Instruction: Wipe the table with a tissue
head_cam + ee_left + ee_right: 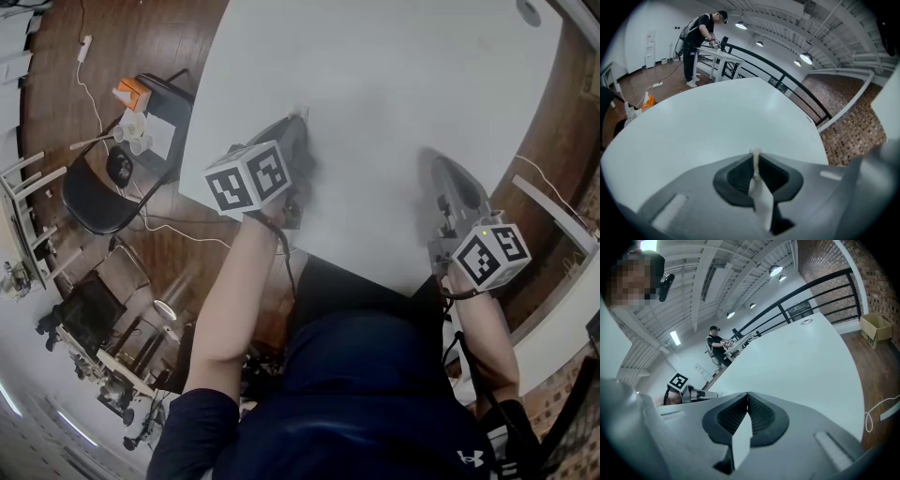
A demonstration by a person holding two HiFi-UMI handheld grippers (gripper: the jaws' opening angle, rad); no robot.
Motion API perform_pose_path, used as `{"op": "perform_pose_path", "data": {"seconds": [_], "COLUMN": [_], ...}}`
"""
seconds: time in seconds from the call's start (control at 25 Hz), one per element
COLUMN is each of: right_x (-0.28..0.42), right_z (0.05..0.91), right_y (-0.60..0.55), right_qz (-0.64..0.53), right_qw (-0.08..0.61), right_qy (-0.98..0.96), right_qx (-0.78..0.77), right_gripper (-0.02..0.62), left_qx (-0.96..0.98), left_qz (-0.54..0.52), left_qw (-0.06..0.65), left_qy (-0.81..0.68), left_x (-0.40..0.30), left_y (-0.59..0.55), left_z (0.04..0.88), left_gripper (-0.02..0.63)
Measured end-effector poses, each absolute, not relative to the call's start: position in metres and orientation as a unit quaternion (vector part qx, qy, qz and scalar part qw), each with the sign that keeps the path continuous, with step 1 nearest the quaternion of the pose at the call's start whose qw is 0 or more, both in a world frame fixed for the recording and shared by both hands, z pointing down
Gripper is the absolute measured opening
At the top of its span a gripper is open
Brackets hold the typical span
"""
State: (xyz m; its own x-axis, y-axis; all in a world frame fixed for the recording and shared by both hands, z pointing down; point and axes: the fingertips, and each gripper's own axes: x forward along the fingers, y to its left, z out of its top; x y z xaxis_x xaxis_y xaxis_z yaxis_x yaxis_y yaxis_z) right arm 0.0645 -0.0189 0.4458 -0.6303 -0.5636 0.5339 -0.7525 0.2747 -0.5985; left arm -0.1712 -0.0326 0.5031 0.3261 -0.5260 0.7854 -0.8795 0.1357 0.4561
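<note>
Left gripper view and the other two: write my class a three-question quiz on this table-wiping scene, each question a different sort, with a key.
1. True or false: the left gripper is shut on a tissue.
2. The right gripper is: A open; B shut and empty; C shut on a cloth.
3. Fill in: the table top is ____ in colour.
Key: 1 true; 2 B; 3 white.

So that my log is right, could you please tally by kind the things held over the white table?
Grippers: 2, the left gripper and the right gripper.
Tissues: 1, the tissue pinched in the left gripper's jaws.
Total: 3.
</note>
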Motion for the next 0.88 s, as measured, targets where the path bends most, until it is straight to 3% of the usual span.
{"op": "perform_pose_path", "data": {"seconds": [0.4,0.88], "right_x": [0.062,0.059], "right_z": [0.421,0.354], "right_y": [-0.014,0.005], "right_qz": [0.418,0.353], "right_qw": [0.1,0.079], "right_qy": [-0.796,-0.828], "right_qx": [0.426,0.429], "right_gripper": [0.011,0.011], "left_qx": [0.646,0.7], "left_qz": [0.092,0.036], "left_qw": [0.498,0.493], "left_qy": [-0.571,-0.515], "left_x": [-0.197,-0.159], "left_y": [-0.016,0.041], "left_z": [0.448,0.379], "left_gripper": [0.035,0.035]}}
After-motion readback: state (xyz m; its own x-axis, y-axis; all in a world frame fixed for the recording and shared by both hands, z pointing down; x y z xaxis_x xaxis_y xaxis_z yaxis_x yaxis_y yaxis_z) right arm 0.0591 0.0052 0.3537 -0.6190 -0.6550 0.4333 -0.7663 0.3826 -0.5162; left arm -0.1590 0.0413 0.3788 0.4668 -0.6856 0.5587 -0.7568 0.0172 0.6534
